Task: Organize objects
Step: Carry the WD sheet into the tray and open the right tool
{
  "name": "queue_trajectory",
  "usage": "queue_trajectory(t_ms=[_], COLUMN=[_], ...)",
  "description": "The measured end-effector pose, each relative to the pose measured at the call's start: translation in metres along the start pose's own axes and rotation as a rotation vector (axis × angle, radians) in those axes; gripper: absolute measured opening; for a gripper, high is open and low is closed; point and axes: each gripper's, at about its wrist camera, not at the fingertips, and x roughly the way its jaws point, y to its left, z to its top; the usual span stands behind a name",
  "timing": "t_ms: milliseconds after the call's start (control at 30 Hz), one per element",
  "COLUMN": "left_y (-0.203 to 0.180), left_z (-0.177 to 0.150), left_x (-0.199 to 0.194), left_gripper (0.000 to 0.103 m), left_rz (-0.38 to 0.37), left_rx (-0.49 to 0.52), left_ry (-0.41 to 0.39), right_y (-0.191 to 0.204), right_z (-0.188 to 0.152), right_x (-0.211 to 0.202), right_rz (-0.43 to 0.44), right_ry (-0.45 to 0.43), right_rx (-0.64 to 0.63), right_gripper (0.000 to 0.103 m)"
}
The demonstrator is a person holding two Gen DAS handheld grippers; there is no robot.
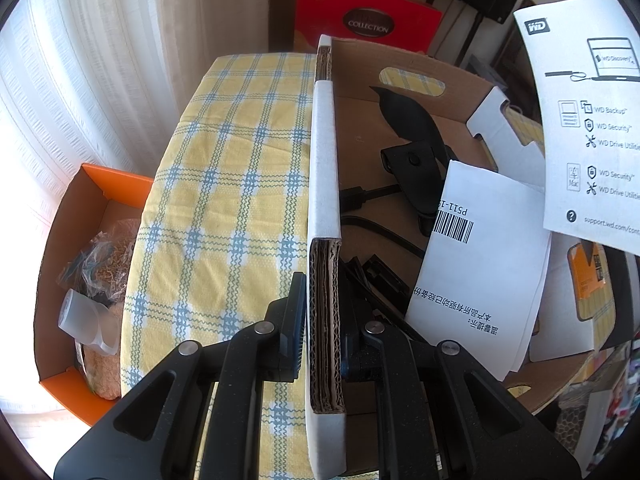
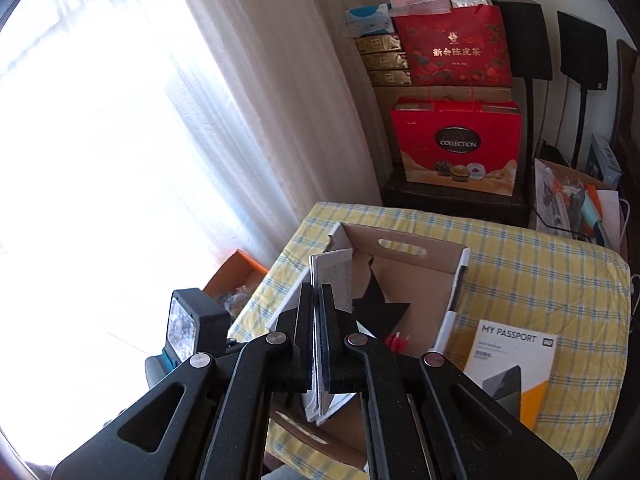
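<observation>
The left tongs point(image 1: 320, 320) are clamped on the near wall of the cardboard box point(image 1: 324, 152), which stands on the checked bench point(image 1: 224, 184). The right tongs point(image 2: 318, 320) pinch a folded paper leaflet point(image 2: 334, 276) above the box. Inside the box lie black cables point(image 1: 376, 196) and a barcoded sheet point(image 1: 480, 248), which partly covers them. Beyond, a red gift bag point(image 2: 456, 148) stands.

Corrugated brown cardboard box point(image 1: 326, 288) with white matt facing, woven checked cloth point(image 1: 224, 184), thin matt paper leaflets point(image 1: 480, 248), glossy red gift bag point(image 2: 456, 146)
</observation>
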Motion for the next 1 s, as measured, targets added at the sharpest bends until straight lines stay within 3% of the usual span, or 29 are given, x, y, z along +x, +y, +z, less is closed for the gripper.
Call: queue_trajectory(t_ms=[200,500,1000], left_y=[0.000,0.000,-0.002], left_z=[0.000,-0.001,0.000], left_x=[0.000,0.000,0.000], left_gripper=[0.012,0.012,0.012], left_rz=[0.001,0.000,0.010], left_rx=[0.002,0.000,0.004], left_ry=[0.001,0.000,0.003], right_y=[-0.014,-0.044,-0.050], right_z=[-0.025,-0.061,-0.050], right_x=[0.048,0.079,0.048], right_rz=[0.075,-0.079,-0.111], right_ry=[0.103,0.210,0.150], right_rx=[0.089,0.062,0.054], right_gripper=[0.001,0.005,0.008])
